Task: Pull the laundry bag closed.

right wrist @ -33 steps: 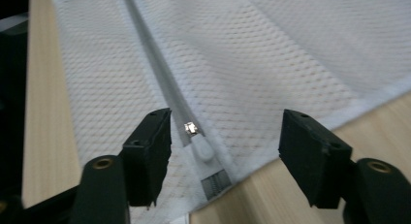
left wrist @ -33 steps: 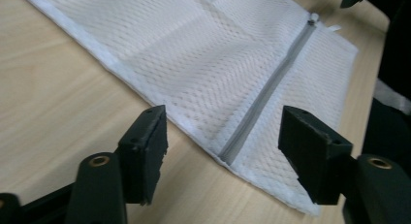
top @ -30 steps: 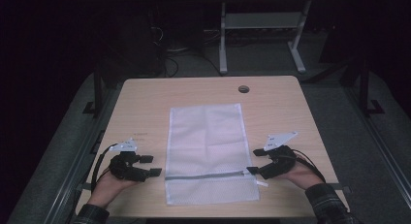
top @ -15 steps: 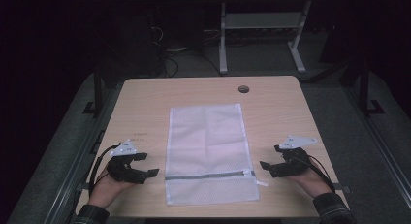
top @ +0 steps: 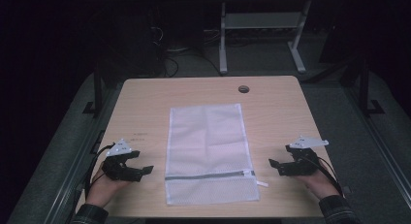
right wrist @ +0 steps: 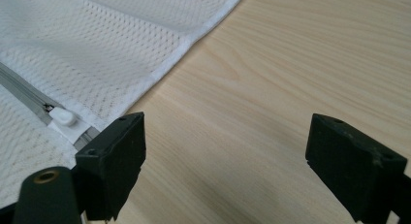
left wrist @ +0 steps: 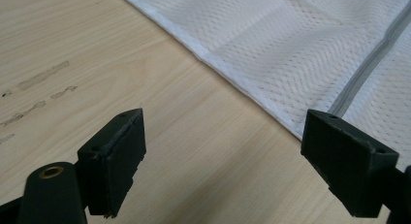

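here both tools, left tool (top: 140, 169) and right tool (top: 277, 166), gape wide, empty, flanking the mesh bag (top: 208, 151)

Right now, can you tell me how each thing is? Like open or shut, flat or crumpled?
Mesh bag: lying flat on the table, not crumpled.
Zipper: looks zipped shut, its white pull at the end nearer the right gripper.
Left gripper: open, holding nothing, beside the bag.
Right gripper: open, holding nothing, beside the bag.
Table: bare wood around the bag, with a small round hole near the far edge.
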Available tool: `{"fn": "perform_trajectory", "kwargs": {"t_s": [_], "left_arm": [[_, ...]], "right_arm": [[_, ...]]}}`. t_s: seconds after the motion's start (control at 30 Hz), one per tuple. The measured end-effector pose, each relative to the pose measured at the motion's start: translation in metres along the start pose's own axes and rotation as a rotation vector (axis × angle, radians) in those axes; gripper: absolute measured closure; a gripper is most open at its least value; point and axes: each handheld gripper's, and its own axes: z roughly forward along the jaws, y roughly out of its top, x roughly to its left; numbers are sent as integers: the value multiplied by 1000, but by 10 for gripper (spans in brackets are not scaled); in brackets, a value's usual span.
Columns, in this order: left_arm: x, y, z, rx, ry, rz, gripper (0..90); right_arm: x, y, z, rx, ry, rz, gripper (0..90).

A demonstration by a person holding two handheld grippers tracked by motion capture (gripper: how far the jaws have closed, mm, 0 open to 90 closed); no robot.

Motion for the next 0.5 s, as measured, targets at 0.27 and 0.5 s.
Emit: {"fn": "perform_trajectory", "kwargs": {"t_s": [0.27,0.5], "left_arm": [[1,-1,1,9,9,-4,157],[2,-1,0,6,12,-7,157]], "right_arm": [[-1,-1,2,5,4,-10,139],[-2,-2,2,9,3,-10,139]]}}
